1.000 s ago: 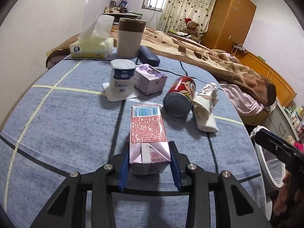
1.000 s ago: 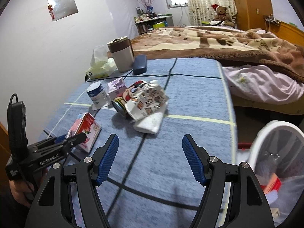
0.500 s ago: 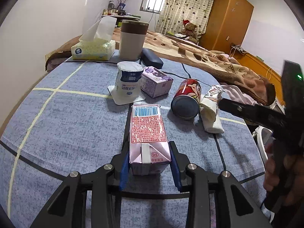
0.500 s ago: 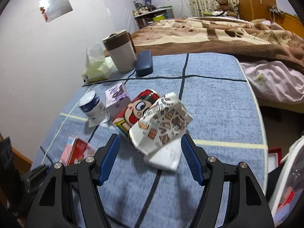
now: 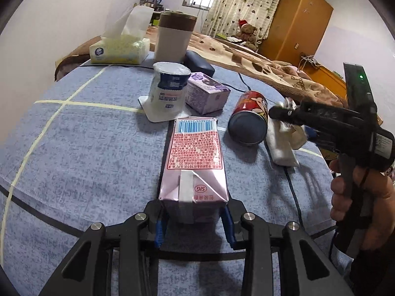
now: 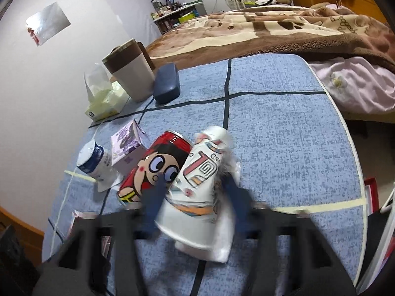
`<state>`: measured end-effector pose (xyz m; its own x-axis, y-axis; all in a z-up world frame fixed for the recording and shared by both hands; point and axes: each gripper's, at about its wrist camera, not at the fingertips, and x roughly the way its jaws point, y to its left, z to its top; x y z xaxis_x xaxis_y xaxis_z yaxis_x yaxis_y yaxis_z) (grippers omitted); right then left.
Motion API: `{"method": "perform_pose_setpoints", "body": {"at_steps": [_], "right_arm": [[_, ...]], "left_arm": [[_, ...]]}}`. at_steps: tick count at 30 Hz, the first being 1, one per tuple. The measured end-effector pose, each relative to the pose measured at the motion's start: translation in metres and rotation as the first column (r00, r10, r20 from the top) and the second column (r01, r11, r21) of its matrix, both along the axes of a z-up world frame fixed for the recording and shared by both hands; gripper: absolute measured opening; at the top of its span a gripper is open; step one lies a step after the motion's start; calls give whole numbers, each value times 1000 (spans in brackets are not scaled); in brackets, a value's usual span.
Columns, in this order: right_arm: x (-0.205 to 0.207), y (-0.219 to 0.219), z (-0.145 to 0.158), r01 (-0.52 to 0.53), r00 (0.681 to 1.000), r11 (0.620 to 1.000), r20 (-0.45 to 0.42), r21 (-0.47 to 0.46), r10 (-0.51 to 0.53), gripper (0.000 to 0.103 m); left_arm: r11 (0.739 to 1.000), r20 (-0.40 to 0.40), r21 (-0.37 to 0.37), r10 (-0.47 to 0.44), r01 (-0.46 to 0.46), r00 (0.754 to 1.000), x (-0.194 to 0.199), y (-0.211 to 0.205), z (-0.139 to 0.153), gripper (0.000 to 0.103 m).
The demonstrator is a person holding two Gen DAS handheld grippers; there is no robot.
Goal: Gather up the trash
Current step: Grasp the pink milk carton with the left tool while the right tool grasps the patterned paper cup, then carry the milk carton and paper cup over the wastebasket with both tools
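Note:
A pink milk carton (image 5: 195, 162) lies on the blue table between the jaws of my left gripper (image 5: 193, 224), which is shut on its near end. A red cartoon can (image 5: 249, 120) lies on its side beside a crumpled patterned paper cup (image 6: 197, 185) that rests on a white tissue (image 6: 222, 241). My right gripper (image 6: 195, 204) is blurred with motion and has the cup between its blue fingers (image 6: 154, 202); it also shows in the left wrist view (image 5: 291, 120). A white yogurt cup (image 5: 170, 88) and a purple box (image 5: 206, 95) stand further back.
A tissue box (image 5: 118, 49), a tall brown-lidded container (image 5: 174, 39) and a dark case (image 5: 198, 61) stand at the table's far end. A bed with a brown blanket (image 6: 284, 32) lies beyond. The table edge (image 6: 350, 153) runs along the right.
My right gripper has moved forward over the table and closed in around the paper cup. My left gripper has stayed on the carton, and the view has moved slightly nearer the other items.

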<state>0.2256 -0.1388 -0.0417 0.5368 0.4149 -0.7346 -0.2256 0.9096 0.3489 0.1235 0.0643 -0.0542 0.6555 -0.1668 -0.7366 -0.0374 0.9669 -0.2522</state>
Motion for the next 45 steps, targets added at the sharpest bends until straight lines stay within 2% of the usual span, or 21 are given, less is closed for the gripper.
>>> {"method": "perform_pose_setpoints", "body": {"at_steps": [6,14,21,36,45], "right_arm": [[-9,-12,7,0,999,1000,35,-8,0,30],[-49,-27,14,-58,996,998,69,-31,60,30],[-78,-44,19,-52,995,998,86,-45,56,30],[-123,-97,23,44,995,999,92,-11,-43,30],[-135,-132,23,128,987,992,98,4,-128,30]], "left_arm": [[1000,12,13,-1,1,1000,-2,-1,3,37],[999,32,37,-11,9,999,-11,-10,11,37],[998,45,46,-45,43,998,-25,-27,22,37],[989,57,52,-142,139,988,-46,-75,39,37],[973,59,55,-228,225,972,-48,-114,45,37]]}}
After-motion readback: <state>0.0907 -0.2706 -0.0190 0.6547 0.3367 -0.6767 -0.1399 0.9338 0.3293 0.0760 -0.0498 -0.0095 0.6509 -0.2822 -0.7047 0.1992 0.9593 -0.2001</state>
